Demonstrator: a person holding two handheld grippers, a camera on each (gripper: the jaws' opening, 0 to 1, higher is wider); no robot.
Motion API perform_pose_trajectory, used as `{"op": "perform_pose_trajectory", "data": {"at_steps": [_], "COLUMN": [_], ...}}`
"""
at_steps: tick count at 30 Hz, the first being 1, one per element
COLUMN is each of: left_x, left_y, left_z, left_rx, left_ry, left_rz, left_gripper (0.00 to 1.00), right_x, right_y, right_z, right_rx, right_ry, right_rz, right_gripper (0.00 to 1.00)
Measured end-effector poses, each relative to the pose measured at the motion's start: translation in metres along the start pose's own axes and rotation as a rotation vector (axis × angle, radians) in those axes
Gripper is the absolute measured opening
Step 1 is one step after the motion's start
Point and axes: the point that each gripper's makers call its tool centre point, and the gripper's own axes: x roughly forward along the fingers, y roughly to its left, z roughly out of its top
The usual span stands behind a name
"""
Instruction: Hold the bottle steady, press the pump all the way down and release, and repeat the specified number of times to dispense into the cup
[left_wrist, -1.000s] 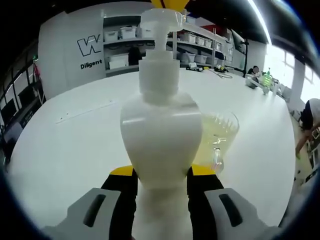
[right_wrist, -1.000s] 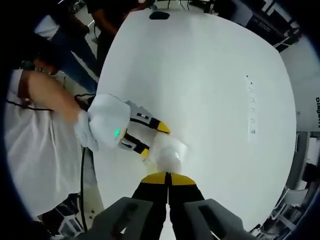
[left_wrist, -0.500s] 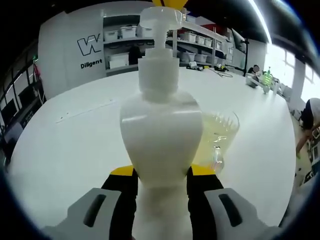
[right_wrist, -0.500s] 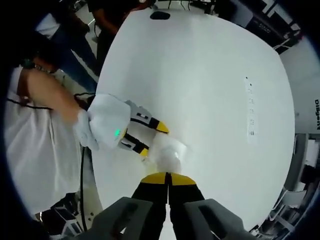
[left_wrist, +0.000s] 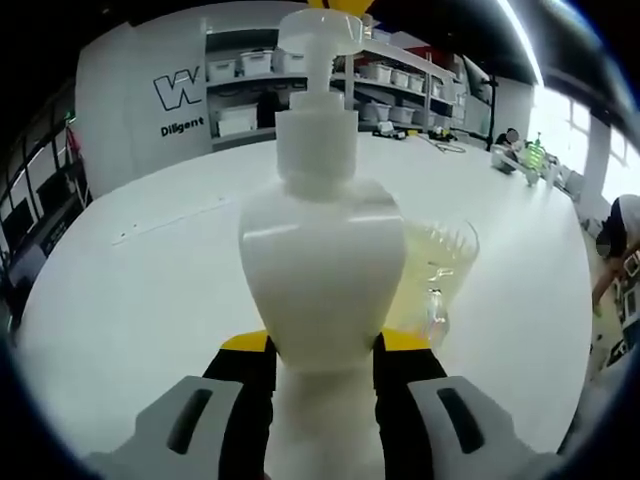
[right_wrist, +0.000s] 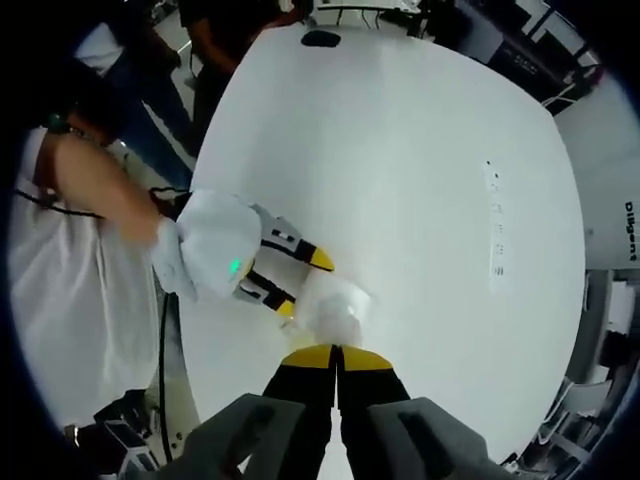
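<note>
Yellow-tipped left tongs (left_wrist: 320, 345) clench the lower body of the white bottle (left_wrist: 320, 270), which stands upright on the white bench (left_wrist: 130, 290), well in from its edges. Its pump (left_wrist: 322, 35) is raised on a thin stem. A clear cup (left_wrist: 435, 275) of yellowish liquid stands just beside the bottle. From above, the right tongs (right_wrist: 338, 358) have their jaws pressed together, tips at the pump head. Broad bare bench lies beyond toward the far edge.
</note>
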Motion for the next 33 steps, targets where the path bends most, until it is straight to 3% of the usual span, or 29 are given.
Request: {"op": "perform_pose_trajectory", "data": {"at_steps": [7,11,12,13,14,17,18,19,24,26,28,31,33], "left_x": [0.0,0.0,0.0,0.0,0.0,0.001,0.001,0.0,0.001,0.001,0.001,0.0,0.001], "left_y": [0.0,0.0,0.0,0.0,0.0,-0.001,-0.001,-0.001,0.0,0.0,0.0,0.0,0.0], "left_z": [-0.001,-0.001,-0.002,-0.002,-0.002,-0.002,-0.002,-0.002,-0.003,-0.003,-0.004,-0.004,-0.004], "left_rx": [0.0,-0.004,-0.005,-0.006,-0.007,-0.007,-0.006,-0.008,-0.006,-0.005,-0.007,-0.01,-0.011], "left_ry": [0.003,0.004,0.004,0.004,0.004,0.005,0.006,0.007,0.009,0.009,0.01,0.011,0.011], "left_rz": [0.0,-0.001,-0.001,-0.001,-0.001,-0.002,-0.002,-0.003,-0.001,-0.003,-0.002,-0.001,-0.001], "left_gripper": [0.36,0.36,0.36,0.36,0.36,0.36,0.36,0.36,0.36,0.36,0.36,0.36,0.36], "right_x": [-0.002,-0.003,-0.003,-0.003,-0.003,-0.003,-0.004,-0.004,-0.004,-0.005,-0.005,-0.004,-0.005], "right_y": [0.005,0.007,0.008,0.007,0.003,-0.002,0.001,0.007,0.003,0.005,0.012,0.013,0.012], "right_z": [-0.001,0.001,0.001,0.004,0.002,0.002,0.002,0.005,0.003,0.005,0.013,0.012,0.01], "right_rx": [0.035,0.045,0.095,0.058,0.124,0.166,0.129,0.162,0.131,0.142,0.17,0.136,0.163], "right_ry": [-0.059,-0.146,-0.176,-0.212,-0.246,-0.311,-0.329,-0.356,-0.346,-0.365,-0.427,-0.444,-0.467], "right_rz": [0.0,0.003,-0.001,-0.006,-0.002,0.005,0.017,0.048,0.007,0.021,0.056,0.025,0.025], "right_gripper": [0.0,0.0,0.0,0.0,0.0,0.0,0.05,0.1,0.11,0.17,0.23,0.24,0.23]}}
